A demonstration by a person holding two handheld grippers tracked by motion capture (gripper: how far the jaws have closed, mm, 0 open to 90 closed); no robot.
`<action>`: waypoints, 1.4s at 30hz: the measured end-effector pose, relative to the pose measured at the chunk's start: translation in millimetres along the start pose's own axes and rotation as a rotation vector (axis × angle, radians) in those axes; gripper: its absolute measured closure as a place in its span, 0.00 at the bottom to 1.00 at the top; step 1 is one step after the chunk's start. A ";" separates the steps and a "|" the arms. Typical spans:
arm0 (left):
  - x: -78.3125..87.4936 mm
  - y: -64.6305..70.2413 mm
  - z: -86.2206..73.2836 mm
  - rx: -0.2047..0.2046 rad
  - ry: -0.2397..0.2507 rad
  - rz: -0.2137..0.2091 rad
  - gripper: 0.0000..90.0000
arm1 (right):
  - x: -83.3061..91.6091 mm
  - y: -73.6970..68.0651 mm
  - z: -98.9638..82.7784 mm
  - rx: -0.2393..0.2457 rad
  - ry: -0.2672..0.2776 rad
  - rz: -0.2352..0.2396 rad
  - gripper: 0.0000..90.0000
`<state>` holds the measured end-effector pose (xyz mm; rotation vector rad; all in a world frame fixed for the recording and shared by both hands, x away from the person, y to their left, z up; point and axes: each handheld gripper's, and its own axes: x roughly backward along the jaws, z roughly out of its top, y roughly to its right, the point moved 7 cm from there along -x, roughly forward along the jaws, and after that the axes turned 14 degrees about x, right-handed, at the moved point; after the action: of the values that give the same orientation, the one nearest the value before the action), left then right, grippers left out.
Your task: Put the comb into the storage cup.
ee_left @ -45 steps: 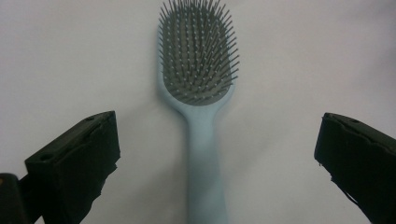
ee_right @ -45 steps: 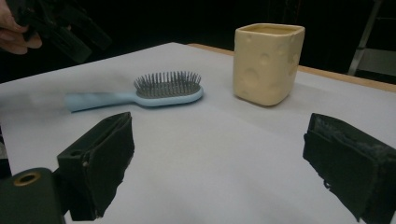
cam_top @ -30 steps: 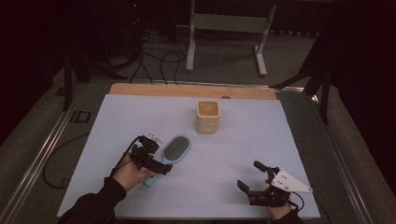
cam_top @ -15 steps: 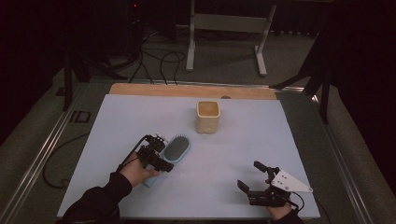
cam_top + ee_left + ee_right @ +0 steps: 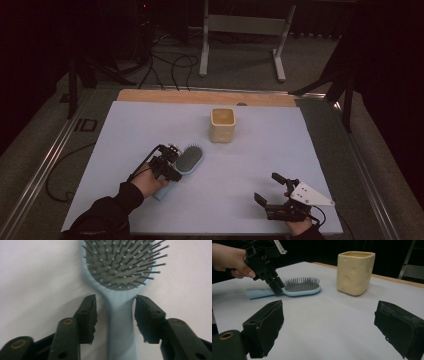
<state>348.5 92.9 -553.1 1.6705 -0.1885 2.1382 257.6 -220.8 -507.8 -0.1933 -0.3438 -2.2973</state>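
The unlabelled pale blue plastic paddle hairbrush (image 5: 120, 315), laid bristles-up on the white table sheet (image 5: 300, 150) near the cream square cup (image 5: 222, 125), is straddled at its neck, untouched, by the spread left gripper (image 5: 115, 315), while the right gripper (image 5: 276, 192) is held agape, well apart.

We see the table (image 5: 125, 130) taking up the middle of the high view, with the cup (image 5: 222, 125) standing on it just above centre. Below and to the left of the cup lies the hairbrush (image 5: 189, 160), flat on the table, bristles up, its handle running toward the lower left. The left gripper (image 5: 165, 167) sits over that handle, one jaw on each side of it. The right gripper (image 5: 272, 192) is at the lower right, well apart from both.
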 end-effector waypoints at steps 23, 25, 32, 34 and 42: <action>-5.4 -0.1 1.2 -0.056 -0.044 0.022 0.78 | -0.8 0.2 -0.7 0.004 0.000 -0.001 0.10; -5.1 -0.6 1.4 -0.059 -0.042 0.015 0.78 | -0.8 0.4 -1.0 0.003 -0.002 -0.001 0.10; 2.4 -5.2 3.4 -0.057 0.004 -0.024 0.78 | 0.0 1.2 -1.0 -0.003 -0.001 -0.004 0.10; 6.8 -5.0 3.8 -0.068 0.013 -0.035 0.78 | 0.0 1.3 -1.0 -0.003 -0.001 -0.004 0.10; 27.8 -0.8 4.7 -0.095 0.081 -0.065 0.78 | -0.1 0.9 -0.9 -0.002 -0.002 -0.004 0.10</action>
<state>347.7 98.7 -525.5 1.5136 -0.2056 2.1103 258.3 -221.6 -508.5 -0.1965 -0.3435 -2.3020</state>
